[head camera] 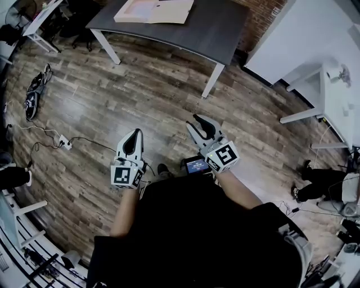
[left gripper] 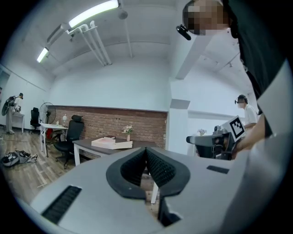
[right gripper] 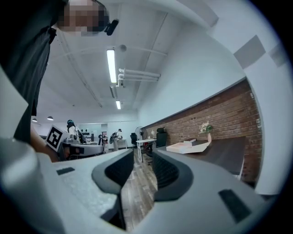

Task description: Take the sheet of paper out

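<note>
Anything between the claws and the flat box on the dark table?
Nothing visible. Only bare wood floor lies between the left claw, the right claw and the dark table, where the flat box lies open. Both claws are empty and well short of the table. The left is shut, the right open.

We count two grippers, the left gripper (head camera: 135, 133) and the right gripper (head camera: 192, 121); one dark table (head camera: 225, 28), bearing one flat open box (head camera: 154, 10) and one flower vase (left gripper: 127, 132); two white tables, the left white table (head camera: 40, 22) and the right white table (head camera: 337, 112); one power strip (head camera: 66, 143) on the floor; one standing fan (left gripper: 46, 111); and one small lit screen (head camera: 197, 165) by the right gripper.
</note>
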The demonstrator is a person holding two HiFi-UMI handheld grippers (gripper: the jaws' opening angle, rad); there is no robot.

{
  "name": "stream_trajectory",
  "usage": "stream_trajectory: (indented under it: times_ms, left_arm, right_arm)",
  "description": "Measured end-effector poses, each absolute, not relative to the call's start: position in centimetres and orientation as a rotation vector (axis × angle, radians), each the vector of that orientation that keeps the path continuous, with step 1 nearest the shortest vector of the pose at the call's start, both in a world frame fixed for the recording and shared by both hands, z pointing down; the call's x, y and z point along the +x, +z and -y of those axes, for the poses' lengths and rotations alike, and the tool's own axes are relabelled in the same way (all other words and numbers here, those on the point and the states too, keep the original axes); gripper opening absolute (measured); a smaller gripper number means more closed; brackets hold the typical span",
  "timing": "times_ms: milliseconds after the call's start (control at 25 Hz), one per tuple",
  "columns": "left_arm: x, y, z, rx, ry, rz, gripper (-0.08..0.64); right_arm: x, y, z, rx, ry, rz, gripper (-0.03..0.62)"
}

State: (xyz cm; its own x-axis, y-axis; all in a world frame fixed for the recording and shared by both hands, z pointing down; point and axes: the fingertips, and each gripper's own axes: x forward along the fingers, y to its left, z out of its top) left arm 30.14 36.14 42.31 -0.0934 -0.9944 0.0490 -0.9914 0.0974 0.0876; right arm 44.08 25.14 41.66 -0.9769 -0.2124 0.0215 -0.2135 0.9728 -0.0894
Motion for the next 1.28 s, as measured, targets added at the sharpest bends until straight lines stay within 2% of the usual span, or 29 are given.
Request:
stream_trajectory:
  times_ms: [720,1000,1280]
  left_arm:
    - [28.9,45.3,-32.1,1.952,-0.028,2.262,-0.005]
    - [21.4,46.7,-26.5,1.949,-0.098,2.246,-0.005]
    - [10.6,45.6,-20.2,1.967,-0.137,2.24,-0.005]
  right_arm:
    - [42.7,45.3,-18.7,0.309,0.201,3.065,0.121]
    - [35.4,46.3,-13.6,0.312,0.211,3.0,0.122]
    - [25.4,45.1,-6.9,0.326,0.266,2.977,0.12]
